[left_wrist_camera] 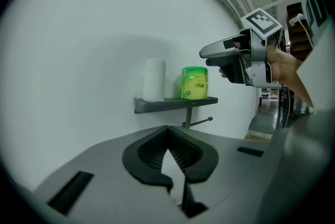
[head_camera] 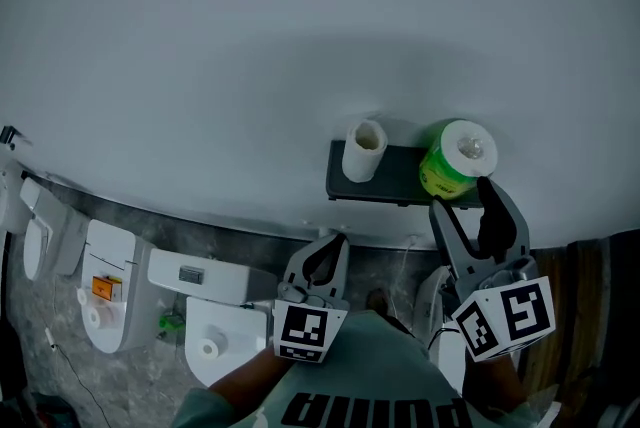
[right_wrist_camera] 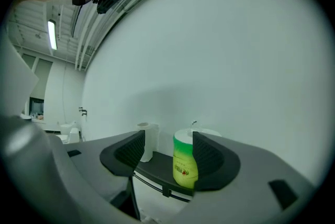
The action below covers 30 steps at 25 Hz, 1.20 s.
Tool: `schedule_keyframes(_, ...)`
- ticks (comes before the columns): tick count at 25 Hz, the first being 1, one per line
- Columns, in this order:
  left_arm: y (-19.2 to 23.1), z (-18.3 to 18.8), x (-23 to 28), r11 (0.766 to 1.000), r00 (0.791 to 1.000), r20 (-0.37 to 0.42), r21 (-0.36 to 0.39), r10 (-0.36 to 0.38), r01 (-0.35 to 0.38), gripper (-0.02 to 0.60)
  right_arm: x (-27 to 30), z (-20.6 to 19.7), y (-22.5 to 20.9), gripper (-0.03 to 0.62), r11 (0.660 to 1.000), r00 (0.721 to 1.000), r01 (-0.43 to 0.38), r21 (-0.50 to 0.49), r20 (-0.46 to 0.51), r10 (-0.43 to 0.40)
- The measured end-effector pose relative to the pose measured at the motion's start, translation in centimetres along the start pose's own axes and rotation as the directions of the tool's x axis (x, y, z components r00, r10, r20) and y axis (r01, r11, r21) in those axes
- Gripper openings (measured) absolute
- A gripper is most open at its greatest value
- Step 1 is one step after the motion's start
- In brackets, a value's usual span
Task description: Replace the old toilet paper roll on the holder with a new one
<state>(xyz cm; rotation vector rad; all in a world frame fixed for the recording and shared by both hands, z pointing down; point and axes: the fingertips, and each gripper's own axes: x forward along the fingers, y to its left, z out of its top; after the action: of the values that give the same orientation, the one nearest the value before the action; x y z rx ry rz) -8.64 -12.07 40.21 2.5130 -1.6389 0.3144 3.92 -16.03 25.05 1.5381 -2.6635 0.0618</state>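
A dark wall shelf (head_camera: pixel 395 184) carries two upright rolls. The slim white roll (head_camera: pixel 364 150) stands at its left end, and a roll in green wrapping (head_camera: pixel 455 159) at its right end. Under the shelf a bare holder rod (left_wrist_camera: pixel 199 122) sticks out. My right gripper (head_camera: pixel 480 206) is open and level, just short of the green roll, which shows through the gap between its jaws (right_wrist_camera: pixel 168 142). Nothing is between its pads. My left gripper (head_camera: pixel 325 261) is lower and left of it, with its tips touching (left_wrist_camera: pixel 167 129) and nothing held.
The plain white wall (head_camera: pixel 300 36) fills the view behind the shelf. Below on the left stand white toilet fixtures (head_camera: pixel 210 316) on a grey floor. A dark wooden unit (head_camera: pixel 600 306) is at the right edge.
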Motion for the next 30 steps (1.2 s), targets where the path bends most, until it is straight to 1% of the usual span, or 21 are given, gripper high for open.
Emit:
schedule_keyframes(7,-2.9,0.5,1.3,0.997,0.998,0.010,0.021,-0.070,0.070,0.005,-2.0,-1.7,-2.4,0.275,0.998,0.998,0.057,0.015,-0.020,-0.057)
schedule_keyframes(14,-4.4,0.7,1.7,0.994,0.995,0.012,0.041,-0.100,0.099,0.005,-3.3,-3.4,-3.3,0.275,0.996,0.996,0.087,0.017,-0.035,-0.086)
schedule_keyframes(20,-5.0,0.9,2.0,0.992,0.994,0.008,0.068,-0.108,0.107,0.003,-3.3,-4.4,-3.7,0.276,0.996,0.995,0.090,0.018,-0.045,-0.089)
schedule_keyframes(26,-5.1,1.2,1.9,0.992,0.994,0.011,0.075,-0.104,0.103,0.003,-3.0,-5.0,-3.8,0.276,0.996,0.995,0.086,0.014,-0.054,-0.085)
schedule_keyframes(30,-4.2,1.6,1.8,0.996,0.998,0.019,0.067,-0.065,0.063,0.003,-2.7,-5.3,-4.1,0.276,0.996,0.995,0.083,0.015,-0.063,-0.082)
